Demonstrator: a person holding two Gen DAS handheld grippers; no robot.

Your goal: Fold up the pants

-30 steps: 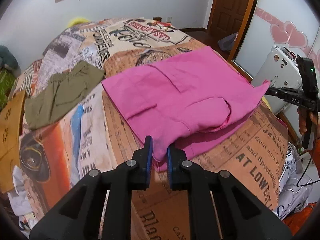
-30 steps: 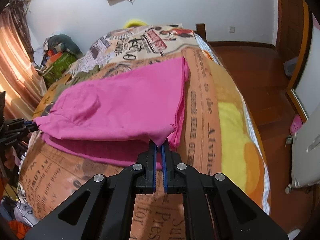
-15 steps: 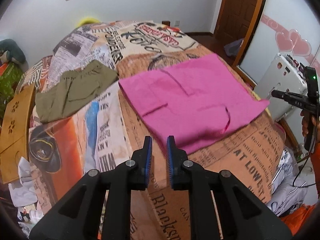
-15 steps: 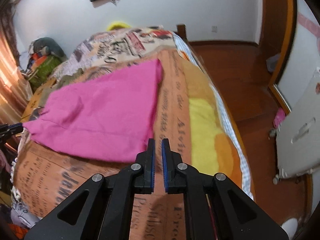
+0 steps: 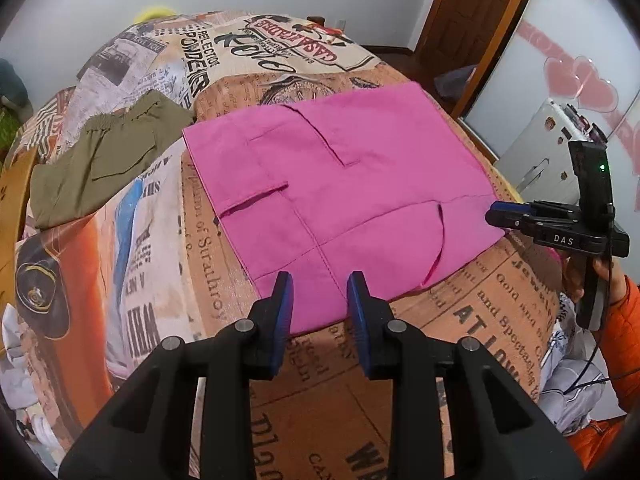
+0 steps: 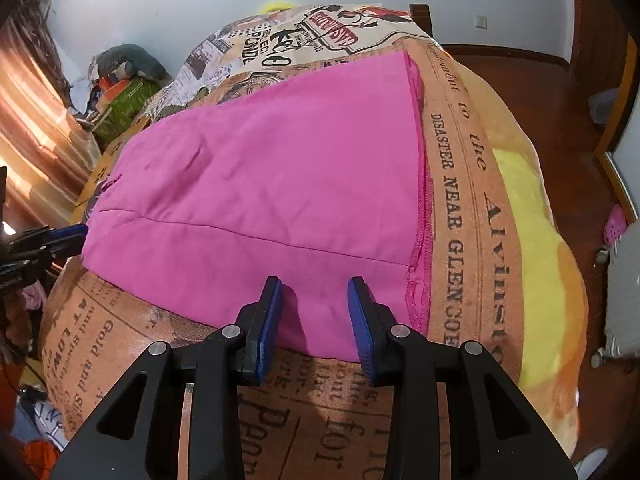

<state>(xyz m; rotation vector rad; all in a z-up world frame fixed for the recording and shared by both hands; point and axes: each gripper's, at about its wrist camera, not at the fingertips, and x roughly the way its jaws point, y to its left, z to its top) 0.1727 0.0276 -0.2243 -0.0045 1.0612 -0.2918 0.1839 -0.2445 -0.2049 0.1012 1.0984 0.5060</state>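
The pink pants lie folded flat on the newspaper-print bedspread, and show in the right wrist view too. My left gripper is open and empty, its fingertips over the near edge of the pants. My right gripper is open and empty over the pants' other near edge by the frayed hem. The right gripper also shows in the left wrist view at the pants' right corner. The left gripper shows in the right wrist view at the left edge.
Olive green pants lie on the bed left of the pink ones. A wooden board sits at the bed's left edge. A white appliance and a wooden door stand to the right. Clutter sits beside the bed.
Both grippers let go of the pink pants and opened. The pants' lifted edge dropped and now lies flat on the bed. Both grippers drew back a little to the near edges.
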